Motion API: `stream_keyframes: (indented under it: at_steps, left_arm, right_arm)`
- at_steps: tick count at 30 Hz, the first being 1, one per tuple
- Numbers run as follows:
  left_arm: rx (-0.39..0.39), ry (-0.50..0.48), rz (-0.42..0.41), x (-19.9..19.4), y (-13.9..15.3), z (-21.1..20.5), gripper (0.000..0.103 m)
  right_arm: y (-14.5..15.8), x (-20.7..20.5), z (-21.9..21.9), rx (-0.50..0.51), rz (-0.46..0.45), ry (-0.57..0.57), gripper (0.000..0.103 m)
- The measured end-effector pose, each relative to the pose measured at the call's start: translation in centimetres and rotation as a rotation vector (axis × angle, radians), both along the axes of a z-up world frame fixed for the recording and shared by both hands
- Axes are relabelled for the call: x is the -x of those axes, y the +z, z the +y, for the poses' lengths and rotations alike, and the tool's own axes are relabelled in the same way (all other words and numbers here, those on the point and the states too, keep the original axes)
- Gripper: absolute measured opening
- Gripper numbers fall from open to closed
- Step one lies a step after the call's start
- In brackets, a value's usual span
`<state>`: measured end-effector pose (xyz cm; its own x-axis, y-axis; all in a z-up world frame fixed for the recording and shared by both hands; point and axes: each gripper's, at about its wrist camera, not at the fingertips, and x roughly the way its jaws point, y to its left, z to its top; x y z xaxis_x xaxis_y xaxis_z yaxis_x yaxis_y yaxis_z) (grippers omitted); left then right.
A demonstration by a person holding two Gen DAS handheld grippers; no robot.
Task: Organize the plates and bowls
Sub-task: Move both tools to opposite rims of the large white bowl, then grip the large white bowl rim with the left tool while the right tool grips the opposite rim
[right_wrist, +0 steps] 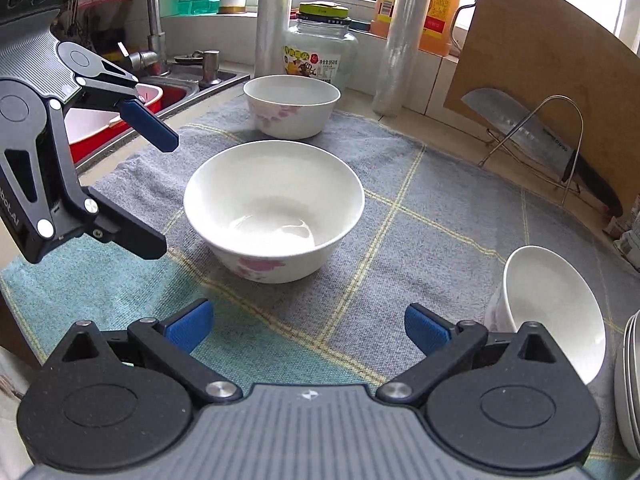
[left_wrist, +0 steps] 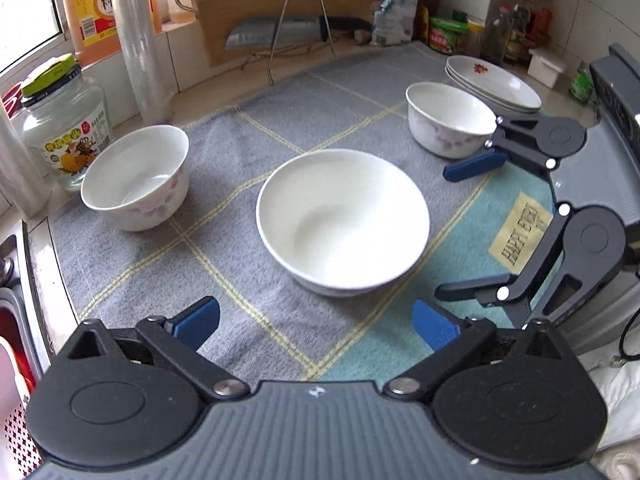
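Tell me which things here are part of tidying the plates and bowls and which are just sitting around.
For the job: middle bowl, bowl by the jar, bowl by the plates, stack of plates.

Just lying about: glass jar, orange bottle, cutting board, cleaver, wire rack, faucet, checked cloth under the dishes.

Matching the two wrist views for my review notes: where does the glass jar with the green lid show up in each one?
Left wrist view: the glass jar stands at the far left edge, behind the left bowl.
Right wrist view: the glass jar stands top centre, behind the far bowl.
Shared landmark: the cleaver on its wire rack against the cutting board, top centre in the left view, right side in the right view.
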<state>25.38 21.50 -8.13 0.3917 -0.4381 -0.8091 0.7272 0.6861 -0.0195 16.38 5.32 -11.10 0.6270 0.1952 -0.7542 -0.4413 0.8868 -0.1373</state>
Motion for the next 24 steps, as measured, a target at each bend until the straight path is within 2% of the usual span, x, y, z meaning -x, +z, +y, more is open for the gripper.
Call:
stream_keyframes:
  at_steps: [5, 11, 16, 24]
  left_arm:
    - [-0.019, -0.042, 0.001, -0.8, -1.3, 0.4, 0.102]
    - [-0.044, -0.12, -0.019, -1.8, -1.3, -0.5, 0.101]
    - [-0.042, -0.174, -0.032, -2.3, -1.2, -1.2, 0.101]
    - [-0.108, -0.31, -0.093, -2.7, -1.5, -2.5, 0.1]
  right_arm:
    - [-0.3, -0.6, 0.2, 0.013, 0.017, -0.014, 0.103]
    - [-0.3, -1.7, 0.1, 0.014, 0.025, 0.004, 0.103]
    - [-0.1, -2.2, 0.2, 0.014, 0.025, 0.051, 0.103]
    - [-0.1, -2.7, 0.7, 0.033, 0.034, 0.121, 0.099]
